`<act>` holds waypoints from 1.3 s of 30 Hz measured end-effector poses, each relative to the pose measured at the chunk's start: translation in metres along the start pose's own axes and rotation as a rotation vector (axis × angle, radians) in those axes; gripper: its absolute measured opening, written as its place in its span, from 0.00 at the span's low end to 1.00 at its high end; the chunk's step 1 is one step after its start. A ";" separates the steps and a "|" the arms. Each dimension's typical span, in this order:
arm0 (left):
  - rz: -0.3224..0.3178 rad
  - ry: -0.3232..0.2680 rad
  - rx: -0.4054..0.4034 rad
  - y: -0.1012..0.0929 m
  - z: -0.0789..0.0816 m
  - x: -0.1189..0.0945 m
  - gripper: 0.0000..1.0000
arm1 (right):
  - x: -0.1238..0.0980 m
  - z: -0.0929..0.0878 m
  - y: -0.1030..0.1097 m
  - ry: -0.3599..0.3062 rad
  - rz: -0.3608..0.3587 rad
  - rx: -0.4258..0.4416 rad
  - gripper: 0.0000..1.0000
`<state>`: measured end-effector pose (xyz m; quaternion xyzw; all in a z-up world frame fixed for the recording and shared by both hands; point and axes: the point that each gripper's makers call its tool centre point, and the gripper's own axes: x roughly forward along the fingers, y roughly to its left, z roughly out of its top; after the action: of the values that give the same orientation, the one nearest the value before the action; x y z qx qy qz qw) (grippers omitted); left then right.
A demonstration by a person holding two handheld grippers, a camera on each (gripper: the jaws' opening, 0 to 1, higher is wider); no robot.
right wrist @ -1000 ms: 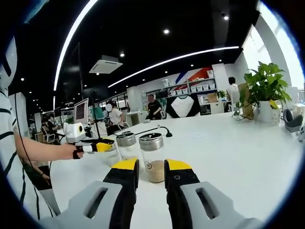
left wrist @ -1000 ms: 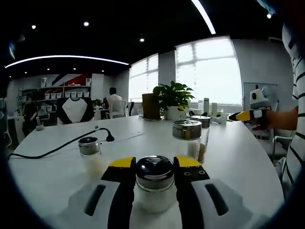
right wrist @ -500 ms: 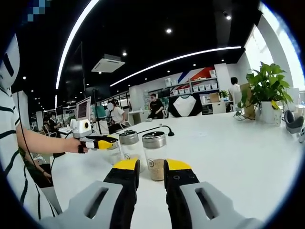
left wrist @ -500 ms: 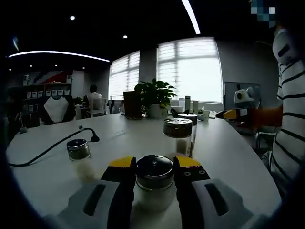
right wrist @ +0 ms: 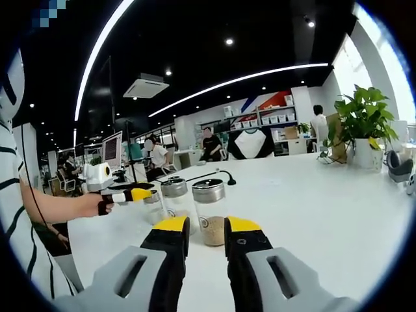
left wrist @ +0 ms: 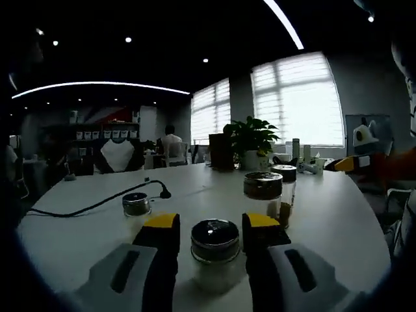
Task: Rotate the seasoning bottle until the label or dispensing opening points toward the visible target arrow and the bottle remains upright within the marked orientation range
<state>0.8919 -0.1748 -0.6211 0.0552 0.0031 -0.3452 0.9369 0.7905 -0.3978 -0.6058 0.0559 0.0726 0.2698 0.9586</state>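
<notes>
Here, in the left gripper view, we see our left gripper (left wrist: 209, 229) with its yellow-tipped jaws standing on either side of a seasoning bottle (left wrist: 214, 255) with a dark metal lid, which stands upright on the white table (left wrist: 338, 214). A thin gap shows between each jaw and the bottle, so we judge the jaws set narrowly around it rather than pressing; we cannot tell for sure whether they touch lower down. Beyond it stand two taller shakers (left wrist: 268, 195) close together, and a small shaker (left wrist: 136, 207) off to the left beside a black cable (left wrist: 91, 205). A potted plant (left wrist: 250, 140) sits farther back, and the right gripper (left wrist: 348, 164) shows at the right edge, well apart from the bottle.

In the right gripper view, our right gripper (right wrist: 207, 226) hangs above the table with its jaws a narrow gap apart and nothing between them. The two shakers (right wrist: 209, 209) stand ahead of it, untouched. The left gripper (right wrist: 133, 194) shows at the left, in the person's hand (right wrist: 91, 205); the bottle it works on sits low beside it, partly hidden.

We see no target arrow or marked range on the table, nor any label on the bottle. We judge the step in hand to be the grasp before the turn. Next we need to close on the bottle firmly, twist it about its own axis without tipping it, and find the arrow to aim at.
</notes>
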 end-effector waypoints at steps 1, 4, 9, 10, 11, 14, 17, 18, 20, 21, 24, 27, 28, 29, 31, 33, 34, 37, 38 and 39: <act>0.003 0.000 -0.012 -0.002 0.000 0.001 0.39 | 0.000 0.000 -0.001 0.002 -0.005 0.002 0.19; 0.017 0.002 -0.038 -0.002 -0.001 0.004 0.40 | -0.001 -0.002 -0.003 0.009 -0.016 0.002 0.19; 0.056 0.003 -0.137 0.005 -0.006 0.005 0.40 | -0.002 -0.002 -0.004 0.007 -0.021 0.003 0.19; 0.060 0.000 -0.142 0.006 -0.005 0.005 0.41 | -0.002 -0.002 -0.004 0.007 -0.021 0.003 0.19; 0.061 0.005 -0.127 0.005 -0.005 0.006 0.42 | -0.002 -0.002 -0.004 0.009 -0.021 0.002 0.19; 0.071 0.045 -0.062 0.004 -0.012 0.007 0.41 | -0.002 -0.003 -0.005 0.016 -0.020 -0.004 0.19; 0.076 0.063 -0.075 0.004 -0.017 0.008 0.40 | -0.002 -0.001 -0.005 0.015 -0.018 -0.008 0.19; 0.066 0.073 -0.104 0.003 -0.020 0.009 0.39 | -0.002 -0.001 -0.005 0.015 -0.018 -0.009 0.19; 0.073 0.068 -0.100 0.003 -0.019 0.009 0.37 | -0.001 0.000 -0.005 0.014 -0.016 -0.013 0.19; 0.072 0.069 -0.104 0.003 -0.019 0.009 0.35 | -0.002 0.000 -0.005 0.014 -0.016 -0.014 0.19; 0.064 0.068 -0.101 0.001 -0.019 0.009 0.34 | -0.002 -0.002 -0.005 0.017 -0.016 -0.014 0.19; 0.056 0.065 -0.111 0.001 -0.018 0.009 0.34 | -0.003 -0.003 -0.006 0.019 -0.018 -0.013 0.18; 0.053 0.065 -0.111 0.001 -0.018 0.009 0.34 | -0.004 -0.004 -0.006 0.020 -0.019 -0.011 0.18; 0.048 0.064 -0.111 0.001 -0.018 0.009 0.34 | -0.004 -0.004 -0.006 0.020 -0.019 -0.011 0.18; 0.033 0.059 -0.114 0.001 -0.018 0.008 0.34 | -0.005 -0.005 -0.007 0.022 -0.020 -0.009 0.18; 0.004 0.052 -0.129 0.001 -0.018 0.009 0.34 | -0.005 -0.006 -0.007 0.023 -0.020 -0.007 0.18; -0.006 0.054 -0.140 0.001 -0.018 0.009 0.34 | -0.005 -0.006 -0.007 0.023 -0.021 -0.007 0.18; -0.040 0.053 -0.132 0.001 -0.018 0.009 0.34 | -0.006 -0.007 -0.007 0.025 -0.020 -0.005 0.18; -0.055 0.050 -0.132 0.000 -0.018 0.009 0.34 | -0.006 -0.008 -0.007 0.026 -0.020 -0.006 0.18; -0.065 0.048 -0.132 0.000 -0.019 0.009 0.34 | -0.006 -0.008 -0.007 0.027 -0.020 -0.007 0.17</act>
<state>0.8997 -0.1788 -0.6400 0.0014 0.0499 -0.3732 0.9264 0.7876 -0.4060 -0.6140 0.0483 0.0851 0.2611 0.9603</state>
